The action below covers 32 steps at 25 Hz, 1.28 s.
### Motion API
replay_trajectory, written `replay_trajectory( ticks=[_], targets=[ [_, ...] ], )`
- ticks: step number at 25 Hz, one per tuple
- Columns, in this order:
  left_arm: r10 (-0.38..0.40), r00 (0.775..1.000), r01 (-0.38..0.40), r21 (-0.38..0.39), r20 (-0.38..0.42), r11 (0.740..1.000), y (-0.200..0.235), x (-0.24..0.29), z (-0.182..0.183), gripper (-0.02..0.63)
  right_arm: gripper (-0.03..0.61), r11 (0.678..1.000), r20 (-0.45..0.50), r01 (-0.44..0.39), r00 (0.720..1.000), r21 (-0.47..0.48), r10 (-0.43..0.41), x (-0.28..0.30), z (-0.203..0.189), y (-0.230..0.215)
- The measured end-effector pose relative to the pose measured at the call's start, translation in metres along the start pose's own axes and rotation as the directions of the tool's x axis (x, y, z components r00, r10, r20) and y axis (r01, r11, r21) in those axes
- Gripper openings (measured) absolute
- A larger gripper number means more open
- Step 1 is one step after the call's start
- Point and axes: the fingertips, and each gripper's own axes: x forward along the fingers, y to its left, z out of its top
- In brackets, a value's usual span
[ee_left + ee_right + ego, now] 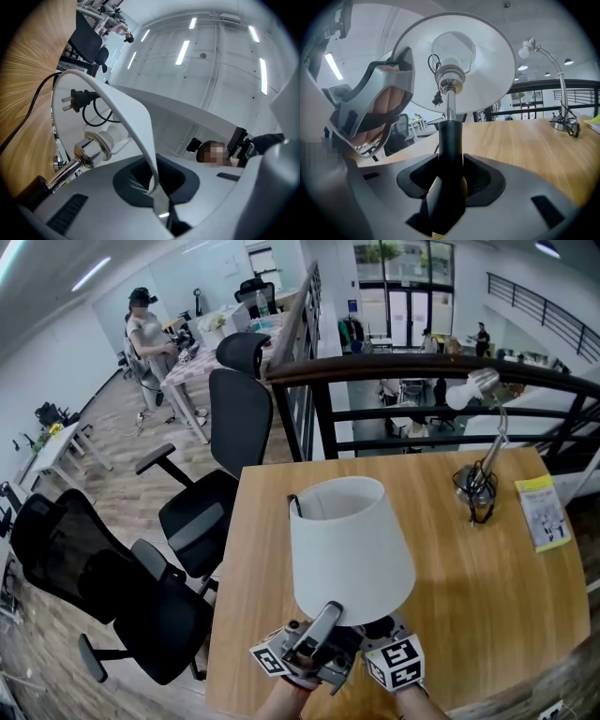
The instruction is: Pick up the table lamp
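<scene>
The table lamp has a white cone shade [347, 549] and is tilted toward me over the near part of the wooden table [487, 596]. My left gripper [323, 620] is shut on the shade's lower rim [136, 122], which runs thin between its jaws [157, 192]. My right gripper [375, 632] is shut on the lamp's black stem [450, 140], its jaws [450, 183] closed round it just under the chrome socket [449, 75]. The lamp's black plug [75, 99] and cord hang inside the shade. The lamp's base is hidden.
A chrome gooseneck desk lamp [480, 474] with a coiled cord stands at the table's far right, beside a yellow booklet [542, 512]. A dark railing [422, 371] runs behind the table. Black office chairs [211, 465] stand to the left. A person stands at a far desk.
</scene>
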Motion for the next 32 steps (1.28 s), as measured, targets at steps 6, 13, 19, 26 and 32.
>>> replay_trajectory(
  ticks=[6, 13, 19, 26, 32],
  targets=[
    [-0.008, 1.0, 0.008, 0.007, -0.012, 1.0, -0.007, 0.003, -0.003, 0.011, 0.167, 1.0, 0.024, 0.005, 1.0, -0.005, -0.005, -0.005, 0.003, 0.006],
    [-0.02, 0.999, 0.021, 0.022, -0.038, 1.0, -0.016, 0.01, -0.009, 0.011, 0.169, 1.0, 0.053, 0.016, 0.998, -0.009, -0.015, -0.012, 0.011, 0.006],
    [-0.033, 0.998, 0.035, 0.03, -0.055, 0.999, -0.025, 0.019, -0.013, 0.011, 0.167, 1.0, 0.077, 0.021, 0.997, -0.007, -0.02, -0.019, 0.02, 0.009],
    [-0.046, 0.994, 0.051, 0.053, -0.1, 0.997, -0.035, 0.029, -0.021, 0.011, 0.169, 0.999, 0.104, 0.033, 0.994, -0.002, -0.033, -0.028, 0.029, 0.009],
    [-0.062, 0.991, 0.07, 0.065, -0.12, 0.995, -0.044, 0.039, -0.026, 0.011, 0.169, 0.999, 0.126, 0.043, 0.991, -0.018, -0.041, -0.036, 0.041, 0.007]
  ],
)
